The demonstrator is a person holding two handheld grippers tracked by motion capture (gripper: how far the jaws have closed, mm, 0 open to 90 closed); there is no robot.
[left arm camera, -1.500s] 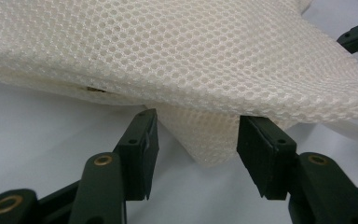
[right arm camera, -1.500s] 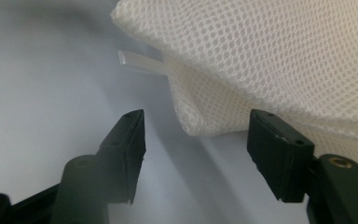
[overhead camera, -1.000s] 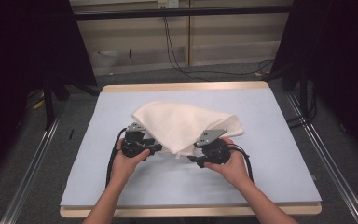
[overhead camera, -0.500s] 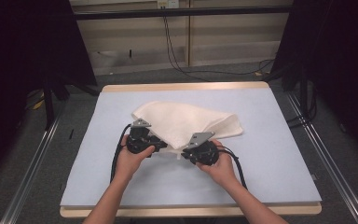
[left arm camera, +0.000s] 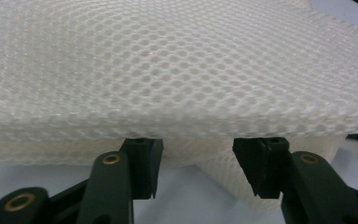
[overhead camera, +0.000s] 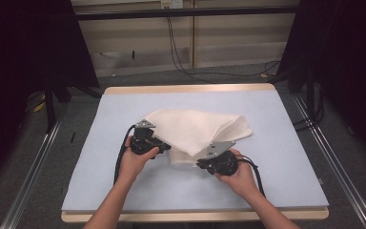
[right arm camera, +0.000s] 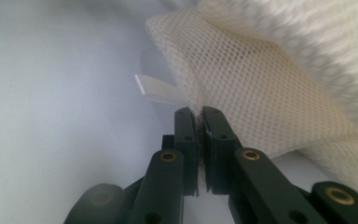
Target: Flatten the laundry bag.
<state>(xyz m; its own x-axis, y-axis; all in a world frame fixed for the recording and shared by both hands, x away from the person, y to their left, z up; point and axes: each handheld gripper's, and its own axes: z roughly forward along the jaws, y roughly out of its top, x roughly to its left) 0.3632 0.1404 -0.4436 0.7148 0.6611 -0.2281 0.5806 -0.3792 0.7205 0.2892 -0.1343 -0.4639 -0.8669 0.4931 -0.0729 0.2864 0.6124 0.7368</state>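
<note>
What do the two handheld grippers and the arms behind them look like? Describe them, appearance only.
Both the left gripper and the right gripper have chunky black bodies, each topped by a grey three-cornered plate. A black cable trails back from each along the forearm. Up close, the jaws are matte black linked bars with brass-coloured pivot pins and ridged block-shaped pads. The forearms are bare; no sleeves or gloves show.

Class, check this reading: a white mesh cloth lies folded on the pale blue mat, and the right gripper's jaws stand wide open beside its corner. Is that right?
Not quite. The right gripper is not wide open: the right gripper view shows its jaws closed together, pinching the edge of the white mesh cloth, having just been closing on it. The rest holds: the cloth lies folded on the pale blue mat.
</note>
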